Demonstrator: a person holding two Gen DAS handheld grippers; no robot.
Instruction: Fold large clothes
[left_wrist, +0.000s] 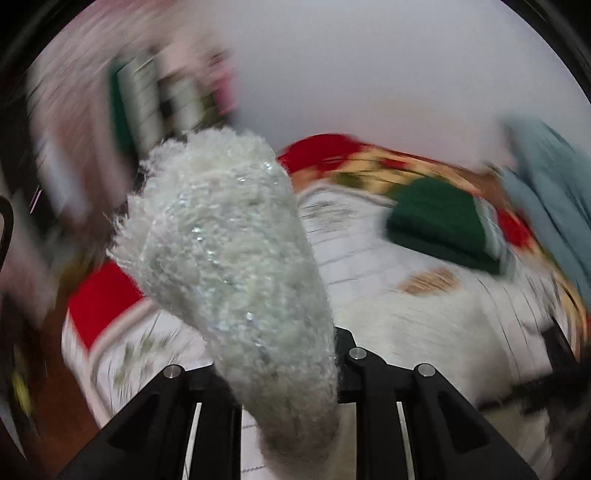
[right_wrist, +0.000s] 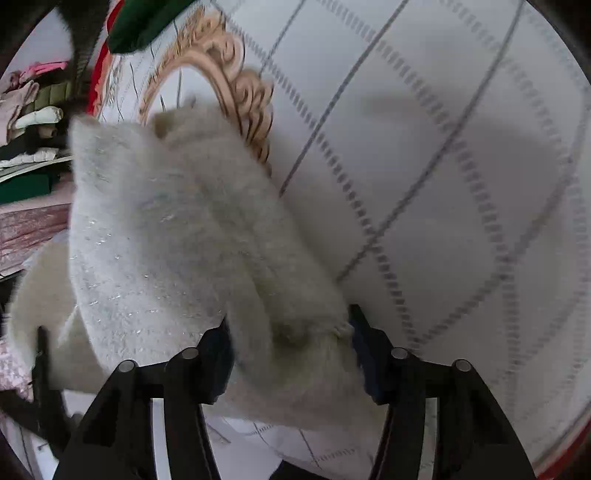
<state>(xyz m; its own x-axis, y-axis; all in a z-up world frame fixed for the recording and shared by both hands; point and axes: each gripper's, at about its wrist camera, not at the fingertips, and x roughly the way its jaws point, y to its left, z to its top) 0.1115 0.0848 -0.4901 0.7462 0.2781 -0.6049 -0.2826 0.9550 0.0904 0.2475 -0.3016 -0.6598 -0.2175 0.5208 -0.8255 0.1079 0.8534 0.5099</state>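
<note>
A fluffy white sweater with silver glitter threads fills both views. In the left wrist view my left gripper (left_wrist: 280, 369) is shut on a bunched part of the sweater (left_wrist: 229, 258), which stands up between the fingers. In the right wrist view my right gripper (right_wrist: 291, 343) is shut on another thick fold of the same sweater (right_wrist: 177, 236), which hangs over the bed cover. The fingertips of both grippers are hidden in the fleece. The left view is blurred by motion.
A white quilted bed cover (right_wrist: 424, 147) with grey stitched lines, gold scrollwork (right_wrist: 236, 77) and red border (left_wrist: 99, 299) lies below. A folded dark green garment (left_wrist: 439, 225) sits on the bed. Light blue cloth (left_wrist: 550, 192) hangs at right. Stacked clothes (right_wrist: 29, 122) are at far left.
</note>
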